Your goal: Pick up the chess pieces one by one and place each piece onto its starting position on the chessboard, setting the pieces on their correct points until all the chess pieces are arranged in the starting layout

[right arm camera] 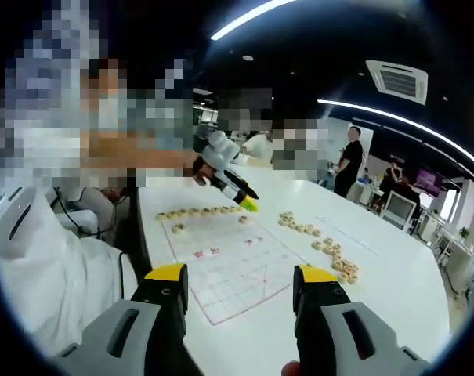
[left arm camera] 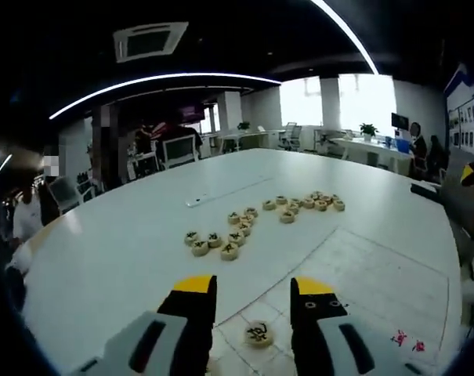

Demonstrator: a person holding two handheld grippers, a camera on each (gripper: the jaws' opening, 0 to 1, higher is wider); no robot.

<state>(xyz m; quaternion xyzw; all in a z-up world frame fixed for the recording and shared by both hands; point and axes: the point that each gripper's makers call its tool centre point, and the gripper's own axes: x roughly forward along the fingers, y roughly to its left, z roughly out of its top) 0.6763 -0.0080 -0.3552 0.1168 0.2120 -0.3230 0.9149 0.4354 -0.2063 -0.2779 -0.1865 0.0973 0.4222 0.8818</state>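
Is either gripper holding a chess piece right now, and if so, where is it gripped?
Nothing is held. The left gripper is open above a piece lying on the board; the right gripper is open and empty.

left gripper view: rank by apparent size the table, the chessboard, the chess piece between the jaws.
1. table
2. chessboard, partly cut off by the view's edge
3. chess piece, smallest even though it is nearest the camera

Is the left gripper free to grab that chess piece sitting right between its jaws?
Probably yes. The left gripper has its jaws open, and the chess piece lies flat on the chessboard in the gap between them, with nothing beside it. The loose pieces lie farther off on the table.
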